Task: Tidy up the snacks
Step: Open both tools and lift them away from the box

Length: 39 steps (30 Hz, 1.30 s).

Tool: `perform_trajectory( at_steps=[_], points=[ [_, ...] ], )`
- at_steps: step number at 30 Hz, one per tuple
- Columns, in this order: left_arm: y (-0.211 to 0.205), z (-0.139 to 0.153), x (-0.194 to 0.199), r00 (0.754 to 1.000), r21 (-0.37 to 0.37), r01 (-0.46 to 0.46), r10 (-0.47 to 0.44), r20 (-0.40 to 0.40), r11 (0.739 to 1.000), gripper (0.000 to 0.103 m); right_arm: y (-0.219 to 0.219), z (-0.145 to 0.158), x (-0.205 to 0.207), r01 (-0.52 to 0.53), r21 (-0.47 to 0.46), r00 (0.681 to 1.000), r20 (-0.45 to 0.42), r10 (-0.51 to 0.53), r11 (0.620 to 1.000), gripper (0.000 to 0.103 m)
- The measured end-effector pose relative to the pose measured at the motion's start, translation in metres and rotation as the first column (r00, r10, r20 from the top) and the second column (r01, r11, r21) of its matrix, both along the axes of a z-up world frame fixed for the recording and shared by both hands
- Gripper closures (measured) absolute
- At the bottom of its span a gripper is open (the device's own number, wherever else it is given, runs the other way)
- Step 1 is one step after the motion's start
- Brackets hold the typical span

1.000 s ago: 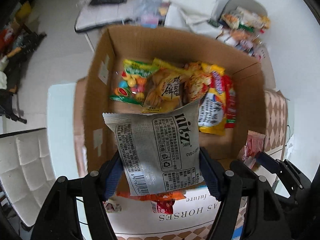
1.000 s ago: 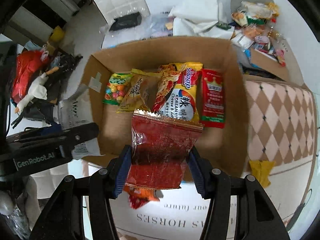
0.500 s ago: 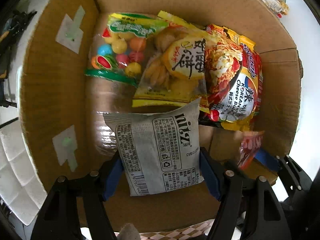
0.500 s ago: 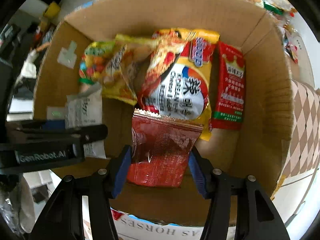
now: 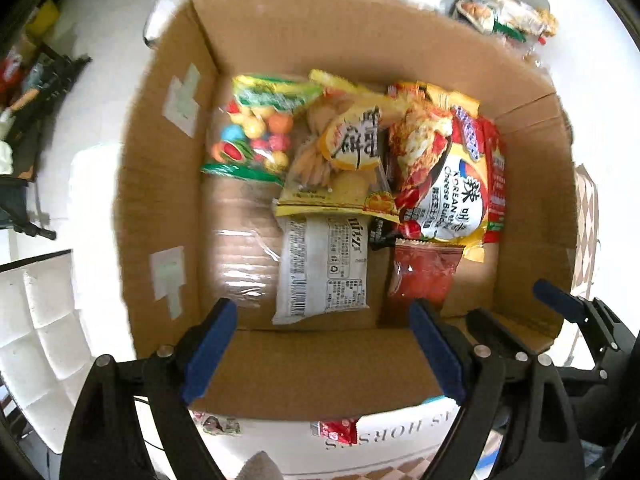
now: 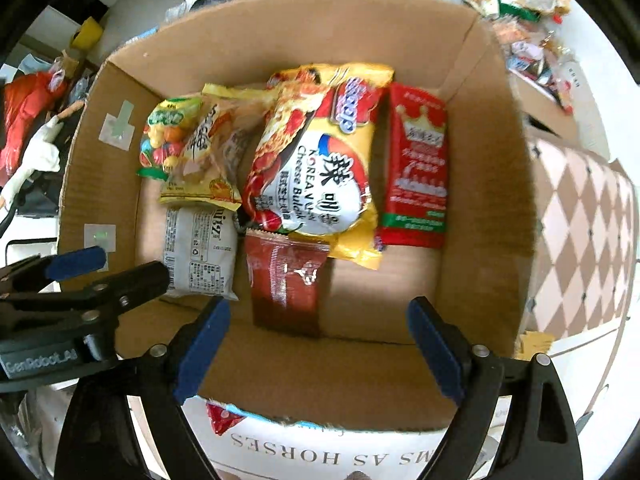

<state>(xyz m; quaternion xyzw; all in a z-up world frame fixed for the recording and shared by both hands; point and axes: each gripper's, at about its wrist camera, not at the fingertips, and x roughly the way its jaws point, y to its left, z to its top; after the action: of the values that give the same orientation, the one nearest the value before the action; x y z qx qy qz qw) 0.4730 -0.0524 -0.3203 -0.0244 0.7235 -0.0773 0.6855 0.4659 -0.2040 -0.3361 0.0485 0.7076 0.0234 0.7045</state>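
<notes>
Left gripper [image 5: 320, 344]: its jaws have just been opening and now stand wide and empty, above the near wall of the cardboard box [image 5: 320, 376].
Right gripper [image 6: 318, 348]: its jaws have also just been opening; wide, nothing between the pads, over the same near wall.
Grey packet [image 5: 322, 270]: lying flat on the box floor, just inside the near wall, released.
Dark red packet [image 6: 286, 280]: flat on the box floor just beside the grey packet, its far end tucked under the noodle bag.
Noodle bag [image 6: 316, 164]: mid-box, overlapping its neighbours.
Yellow biscuit bag [image 5: 340, 164]: mid-box, just beyond the grey packet.
Red carton [image 6: 416, 168]: against the box's right side, beside the noodle bag.
Candy bag [image 5: 256, 128]: toward the box's far left corner.
Loose snacks [image 6: 520, 12]: piled outside the box, beyond its far right corner; another red wrapper [image 5: 334, 432] lies outside, under the near wall.
Progress: seven items sit in the box, so I judge it partly done; the outside snacks remain to be fetched.
</notes>
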Motion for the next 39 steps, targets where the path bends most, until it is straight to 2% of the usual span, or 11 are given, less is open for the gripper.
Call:
perform_trajectory(
  at_steps=[6,16,20,27,33,36,39],
  points=[
    [0.010,0.037,-0.025,0.988,0.027,-0.025,0.021,0.154,0.999,0.015,-0.013,0.028,-0.020,0.047,-0.056,0.995,0.093,-0.042,0.997,0.011],
    [0.015,0.087,-0.076,0.933,0.088,-0.040,0.006,0.360,0.995,0.015,-0.021,0.084,-0.066,0.062,-0.103,0.971,0.238,-0.036,0.993,0.011],
    [0.019,0.105,-0.094,0.914,0.093,-0.059,0.016,0.406,0.994,0.015,-0.018,0.109,-0.087,0.054,-0.105,0.956,0.294,-0.021,0.993,0.011],
    [0.034,0.130,-0.120,0.888,0.082,-0.103,0.054,0.457,0.991,0.015,-0.014,0.142,-0.120,0.060,-0.031,0.941,0.336,-0.046,0.998,0.011],
    [0.059,0.128,-0.143,0.883,0.083,-0.169,0.114,0.455,0.982,0.015,-0.005,0.136,-0.141,0.060,0.026,0.951,0.301,-0.065,0.998,0.011],
    [0.077,0.109,-0.151,0.897,0.101,-0.208,0.148,0.416,0.973,0.015,0.007,0.112,-0.146,0.059,0.052,0.969,0.238,-0.069,0.997,0.011],
    [0.098,0.078,-0.156,0.917,0.129,-0.246,0.188,0.352,0.961,0.015,0.019,0.078,-0.148,0.065,0.079,0.983,0.165,-0.077,0.995,0.011]
  ],
)
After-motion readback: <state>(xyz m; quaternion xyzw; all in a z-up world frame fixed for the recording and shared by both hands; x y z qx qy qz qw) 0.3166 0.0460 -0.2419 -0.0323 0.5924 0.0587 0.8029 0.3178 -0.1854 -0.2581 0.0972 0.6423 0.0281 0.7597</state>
